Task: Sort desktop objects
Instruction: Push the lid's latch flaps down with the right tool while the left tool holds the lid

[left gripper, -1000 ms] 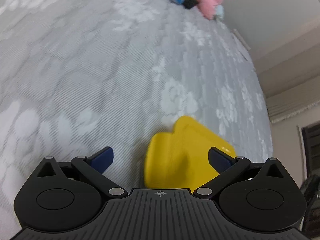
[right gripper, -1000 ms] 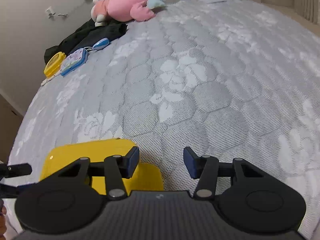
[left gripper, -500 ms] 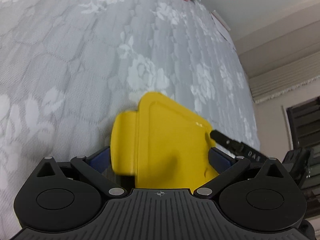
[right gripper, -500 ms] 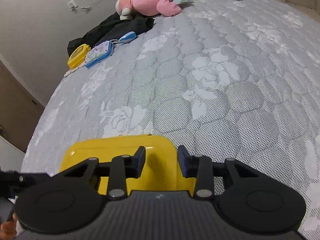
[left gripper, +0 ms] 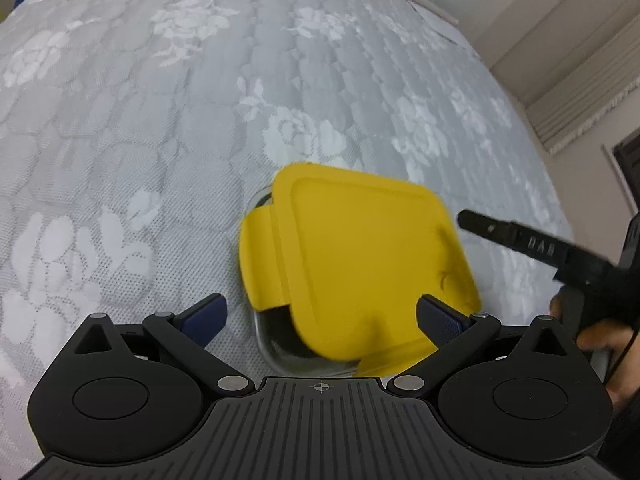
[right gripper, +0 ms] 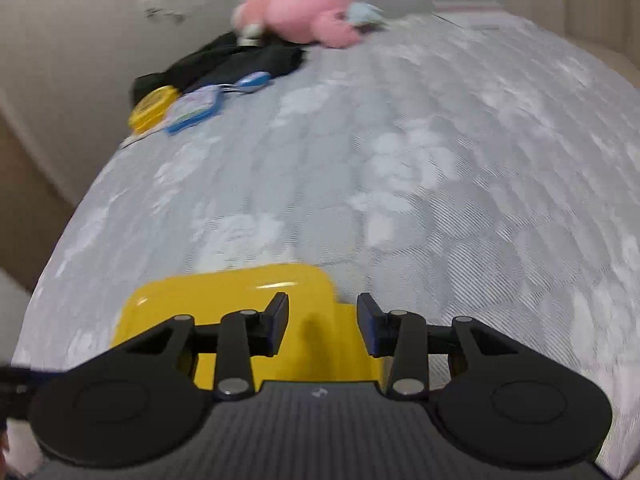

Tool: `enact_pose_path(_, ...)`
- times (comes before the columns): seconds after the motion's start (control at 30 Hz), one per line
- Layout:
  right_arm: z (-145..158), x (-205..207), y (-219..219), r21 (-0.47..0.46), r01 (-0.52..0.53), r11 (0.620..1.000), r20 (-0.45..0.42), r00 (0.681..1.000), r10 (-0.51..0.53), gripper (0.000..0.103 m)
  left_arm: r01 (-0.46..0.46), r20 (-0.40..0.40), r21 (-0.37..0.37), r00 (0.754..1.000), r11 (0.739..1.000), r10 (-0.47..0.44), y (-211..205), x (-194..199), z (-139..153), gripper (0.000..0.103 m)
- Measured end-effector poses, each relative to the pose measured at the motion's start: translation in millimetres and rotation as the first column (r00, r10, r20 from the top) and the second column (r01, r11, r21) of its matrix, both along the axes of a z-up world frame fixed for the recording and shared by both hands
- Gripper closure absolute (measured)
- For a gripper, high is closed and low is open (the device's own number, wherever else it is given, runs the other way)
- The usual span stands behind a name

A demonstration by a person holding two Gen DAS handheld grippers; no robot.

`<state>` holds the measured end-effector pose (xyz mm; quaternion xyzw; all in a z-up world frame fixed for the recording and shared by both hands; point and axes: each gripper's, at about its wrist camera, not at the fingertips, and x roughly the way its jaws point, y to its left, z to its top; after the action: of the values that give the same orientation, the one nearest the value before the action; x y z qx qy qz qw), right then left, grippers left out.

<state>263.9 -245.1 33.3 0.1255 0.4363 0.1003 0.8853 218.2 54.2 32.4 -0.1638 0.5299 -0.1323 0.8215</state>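
In the left wrist view, taken from left to right, the left gripper (left gripper: pixel 320 316) shows its blue pads spread wide, one at seven o'clock and one at five o'clock of the frame, neither pressing on anything. Between and just beyond them, at about six o'clock from the frame's centre, sits the clear container (left gripper: pixel 276 344) on the grey floral mattress (left gripper: pixel 160 140), its yellow lid (left gripper: pixel 360 264) lying over it tilted and skewed, so that a strip of glass wall shows at the near left. One latch flap hangs at the lid's nine o'clock side; the lid's longer line seems to run from seven towards one o'clock. At three o'clock a finger of the right gripper (left gripper: pixel 516 236) reaches in beside the lid's far right corner, a hand (left gripper: pixel 596 340) behind it. In the right wrist view the right gripper (right gripper: pixel 322 330) stands narrowed, with the lid's (right gripper: pixel 228 296) latch flap lying directly behind the gap between its pads; they have just been closing, though whether they pinch it I cannot tell. By that showing the right hand looks nearer to the lid's edge, and the coming move likely turns on that flap. Far off at eleven o'clock lie a pink plush toy (right gripper: pixel 308 12), dark clothing (right gripper: pixel 236 64) and small toys.
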Motion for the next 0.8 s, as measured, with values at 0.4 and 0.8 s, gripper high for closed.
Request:
enact_pose_path(0.4, -24, 12, 7, 0.043, -0.009, 0.999, -0.089, 0.996, 0.013, 0.045, -0.036, -0.009, -0.035, 0.999, 0.999, 0.036, 13, 14, -14, 0.0)
enact_pose_path(0.8, 0, -13, 38, -0.072, -0.22, 0.973, 0.01, 0.975, 0.221, 0.054, -0.02, -0.06, -0.166, 0.998, 0.986, 0.01, 8, 7, -11, 0.0)
